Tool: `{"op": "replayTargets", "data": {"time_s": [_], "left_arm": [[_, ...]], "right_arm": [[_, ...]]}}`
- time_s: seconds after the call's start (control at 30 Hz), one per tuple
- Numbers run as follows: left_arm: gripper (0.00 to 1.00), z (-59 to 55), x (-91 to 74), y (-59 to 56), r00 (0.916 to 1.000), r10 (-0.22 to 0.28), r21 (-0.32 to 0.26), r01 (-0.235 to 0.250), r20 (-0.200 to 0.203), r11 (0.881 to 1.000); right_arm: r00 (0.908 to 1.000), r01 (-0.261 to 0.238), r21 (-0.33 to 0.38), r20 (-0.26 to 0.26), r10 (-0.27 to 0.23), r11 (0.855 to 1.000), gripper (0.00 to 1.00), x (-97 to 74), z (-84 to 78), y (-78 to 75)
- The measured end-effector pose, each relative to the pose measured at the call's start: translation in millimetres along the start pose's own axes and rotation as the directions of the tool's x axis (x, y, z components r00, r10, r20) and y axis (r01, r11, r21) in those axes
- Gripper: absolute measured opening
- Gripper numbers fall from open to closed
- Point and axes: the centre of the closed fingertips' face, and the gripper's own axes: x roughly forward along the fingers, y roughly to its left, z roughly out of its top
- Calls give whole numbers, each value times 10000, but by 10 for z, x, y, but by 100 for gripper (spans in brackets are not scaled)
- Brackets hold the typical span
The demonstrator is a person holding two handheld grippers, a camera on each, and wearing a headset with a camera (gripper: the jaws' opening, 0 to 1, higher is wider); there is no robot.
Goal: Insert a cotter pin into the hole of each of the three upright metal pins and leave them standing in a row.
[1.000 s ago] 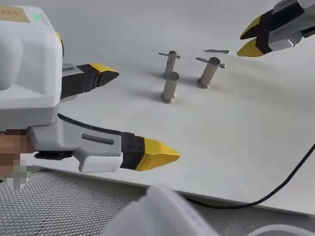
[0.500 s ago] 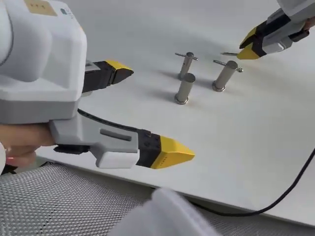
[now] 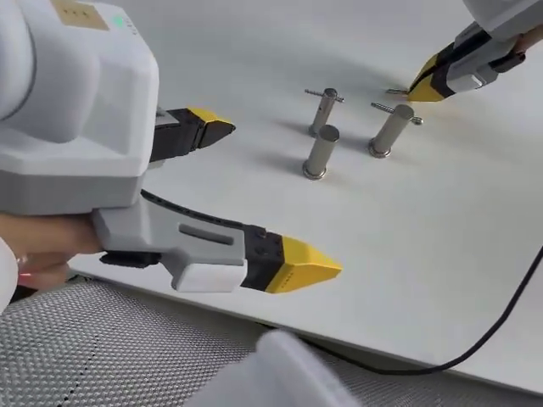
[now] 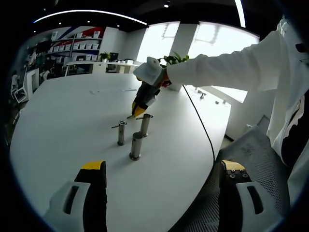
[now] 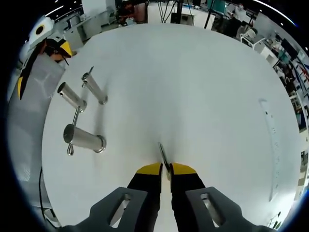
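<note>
- Cotter pin [image 5: 163, 155], loose: the right gripper view shows it nipped between the nearly closed jaws of the right gripper [image 5: 166, 169]; in the head view it is a short stub beside the yellow tips, just behind the right pin [image 3: 390, 129].
- Left gripper [image 3: 263, 197]: jaws spread wide, holding nothing; near the front pin [image 3: 321, 153], apart from it.
- Head view: fitted cross-pins show in the rear pin [image 3: 325, 110] and the right pin; the front pin's hole is too small to make out.
- Whether the loose cotter pin touches the table [image 3: 441, 237] cannot be told.

The left gripper [image 3: 282, 199] and right gripper [image 3: 422, 89] are white-grey with black, yellow-tipped jaws; white sleeve [image 4: 231, 63], black cable [image 3: 501, 315] lower right
</note>
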Motion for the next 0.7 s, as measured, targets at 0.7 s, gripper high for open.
{"op": "replayTargets", "data": {"time_s": [0.7], "left_arm": [[91,101,-30,177,9977,579,-113,-575,351,9983]], "right_arm": [[9959,901,8,-13,-901,9959,0,-25,-6,23]]}}
